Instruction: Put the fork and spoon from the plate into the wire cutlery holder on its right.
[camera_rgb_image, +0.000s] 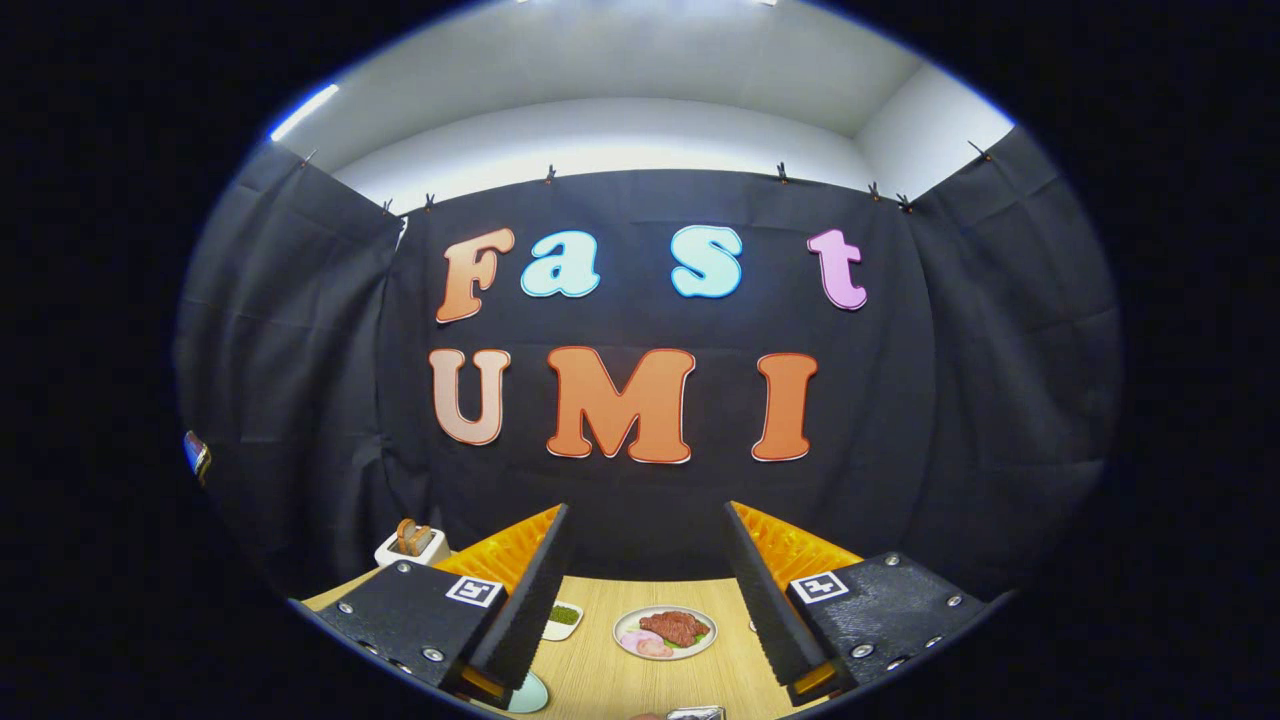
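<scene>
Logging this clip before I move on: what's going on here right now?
A hand-held gripper hangs above a wooden table with its fingers wide apart and nothing between them. Beyond the fingers sits a plate of food, meat with some pink slices. A small dish with something green lies beside the left finger, and a white toaster with bread stands further off to the left. I cannot make out a fork, a spoon or a wire holder, so the task looks not yet begun.

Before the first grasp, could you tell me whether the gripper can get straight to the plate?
Probably yes: the gripper is open, and the plate lies on the table ahead, with nothing between.
</scene>
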